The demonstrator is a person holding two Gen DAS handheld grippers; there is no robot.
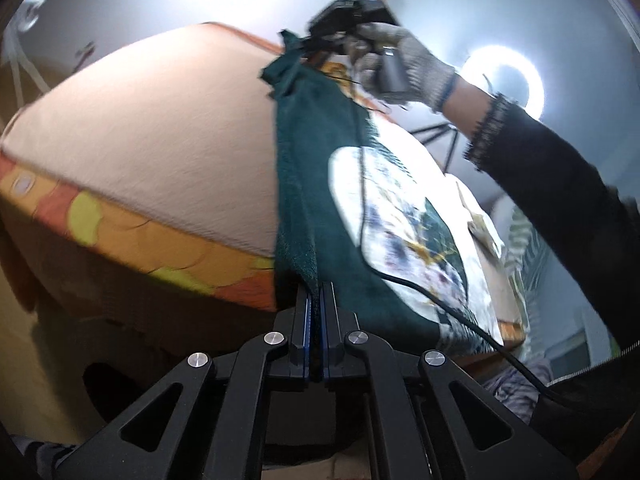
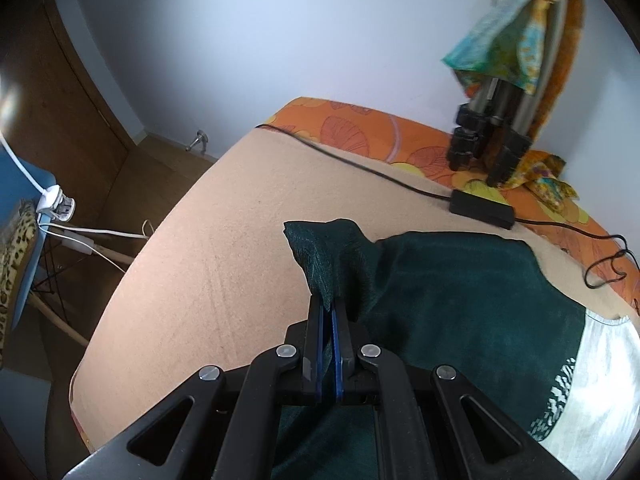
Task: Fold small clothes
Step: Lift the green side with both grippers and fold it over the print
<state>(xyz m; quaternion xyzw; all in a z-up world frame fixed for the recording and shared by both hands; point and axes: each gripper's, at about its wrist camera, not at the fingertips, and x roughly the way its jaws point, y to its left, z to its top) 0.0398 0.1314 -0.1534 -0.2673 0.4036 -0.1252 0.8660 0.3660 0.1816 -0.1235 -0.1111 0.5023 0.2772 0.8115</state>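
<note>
Pinching the green garment [image 1: 320,208] edge, left tongs [image 1: 316,300] and right tongs [image 2: 330,320] both clamped on it; next carry it across the bed [image 2: 192,280] to fold.

A dark green garment [image 2: 460,280] with a white, perhaps printed, panel lies on a beige blanket [image 2: 208,264] edged by orange floral bedding [image 2: 360,132].

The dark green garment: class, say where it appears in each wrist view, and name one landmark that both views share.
Left wrist view: the dark green garment runs up the centre, from the left gripper to the right gripper.
Right wrist view: the garment fills the lower right, one corner pinched in the right gripper.
Shared landmark: the beige blanket underneath.
</note>
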